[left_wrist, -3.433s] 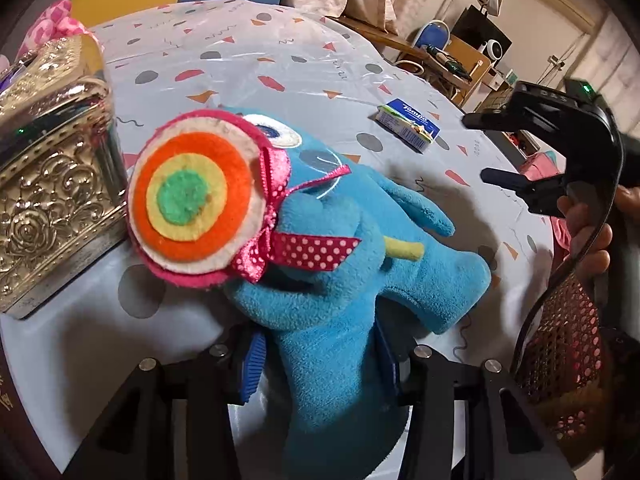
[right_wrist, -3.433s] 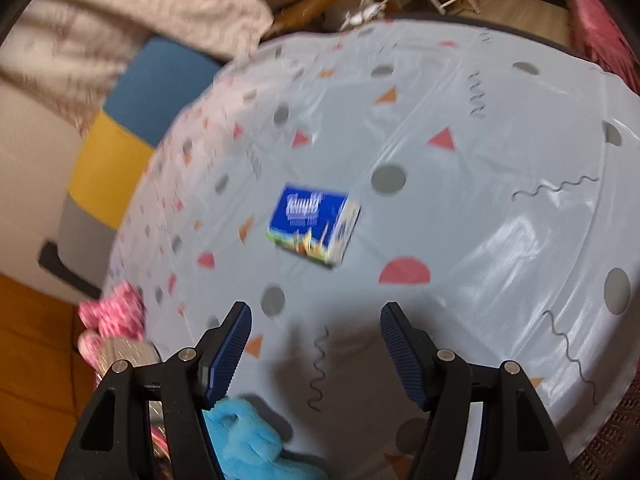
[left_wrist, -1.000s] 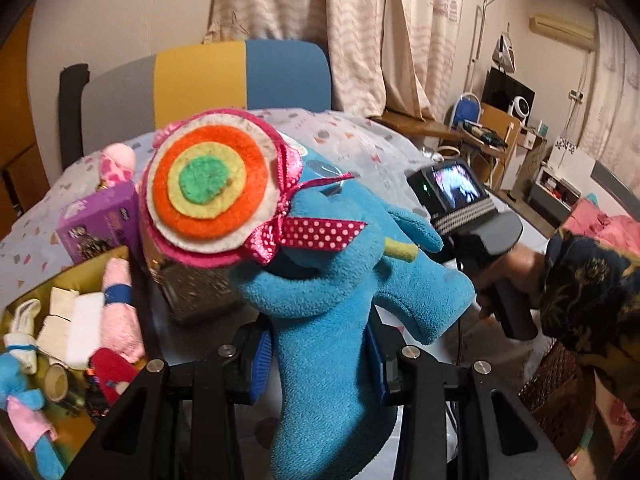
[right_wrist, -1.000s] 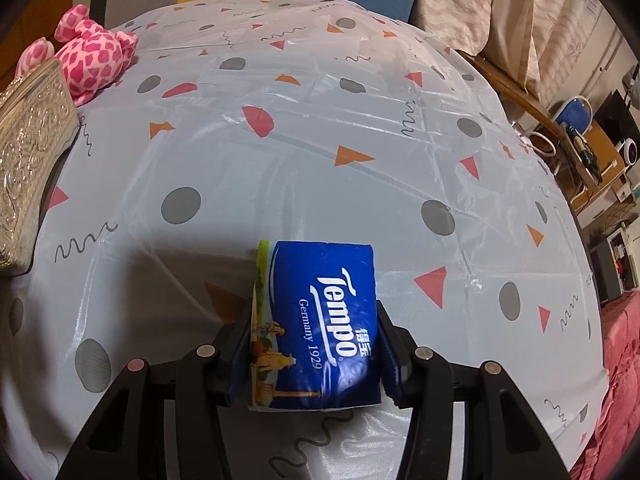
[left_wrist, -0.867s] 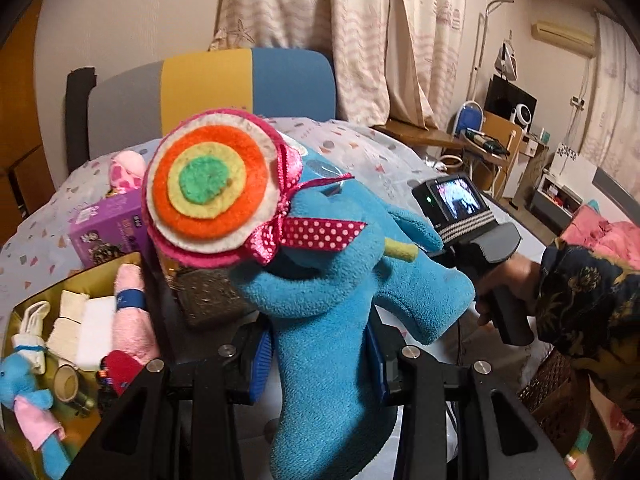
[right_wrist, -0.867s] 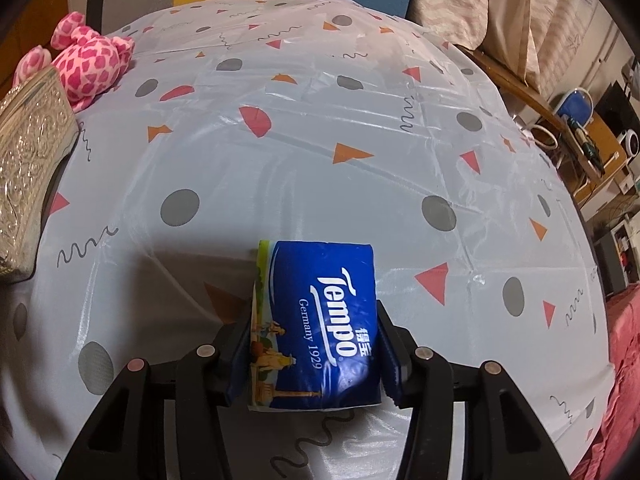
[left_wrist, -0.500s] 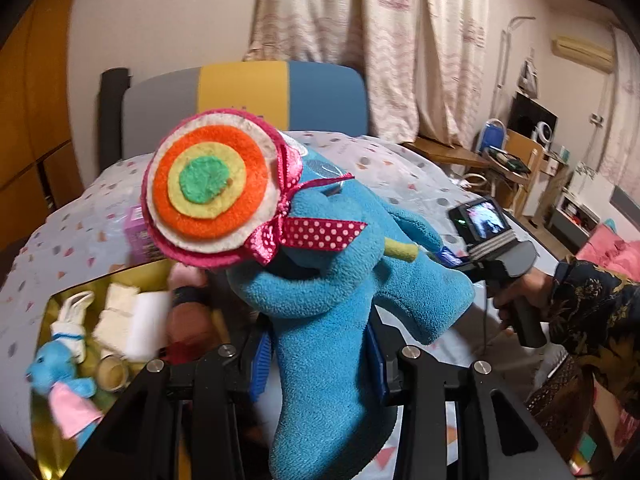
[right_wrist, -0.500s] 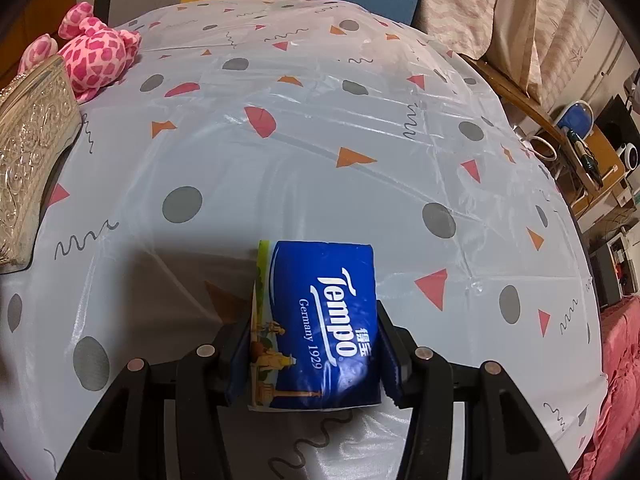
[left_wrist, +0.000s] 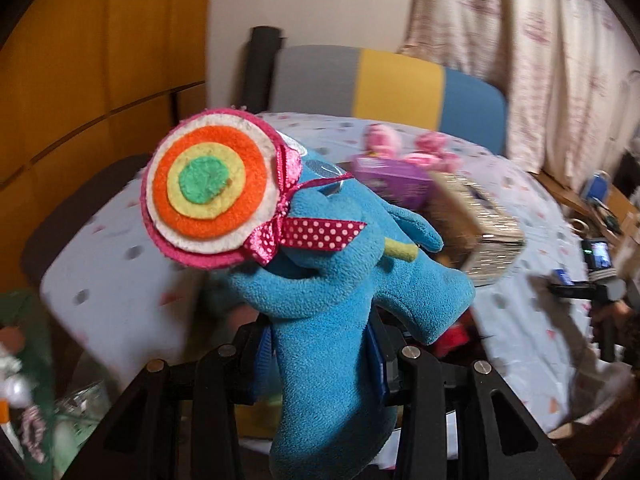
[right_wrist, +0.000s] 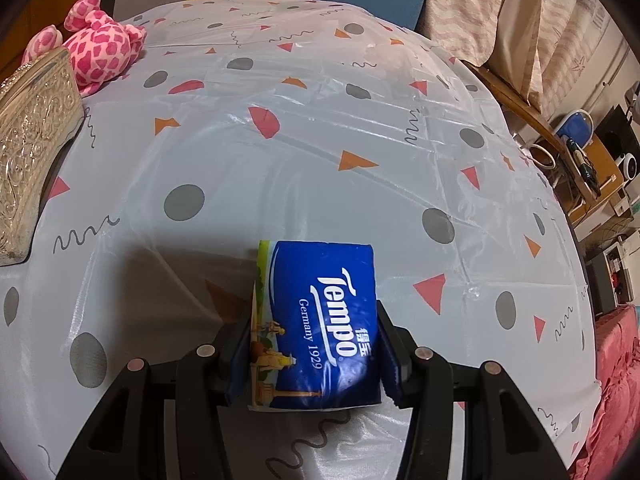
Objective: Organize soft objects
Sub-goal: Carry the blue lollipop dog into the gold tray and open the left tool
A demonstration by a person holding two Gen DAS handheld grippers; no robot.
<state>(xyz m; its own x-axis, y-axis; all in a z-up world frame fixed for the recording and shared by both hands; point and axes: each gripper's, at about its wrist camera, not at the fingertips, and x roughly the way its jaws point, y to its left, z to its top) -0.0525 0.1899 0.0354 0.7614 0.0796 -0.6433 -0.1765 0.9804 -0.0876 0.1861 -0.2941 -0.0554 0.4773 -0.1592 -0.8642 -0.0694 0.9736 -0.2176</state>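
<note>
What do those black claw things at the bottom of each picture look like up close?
Both look alike. The left gripper and right gripper have matte black angular finger frames with open slots, round silver screw heads, and ribbed blue pads on the inner faces. No cables or markings are visible.

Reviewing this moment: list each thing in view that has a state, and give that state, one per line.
Left claw: shut on the blue plush toy.
Blue plush toy: held upright, off the table.
Right claw: shut on the tissue pack.
Tissue pack: gripped on both sides, label up.
Pink spotted plush: lying on the table, untouched.
Silver embossed box: on the table; lid state unclear.
</note>
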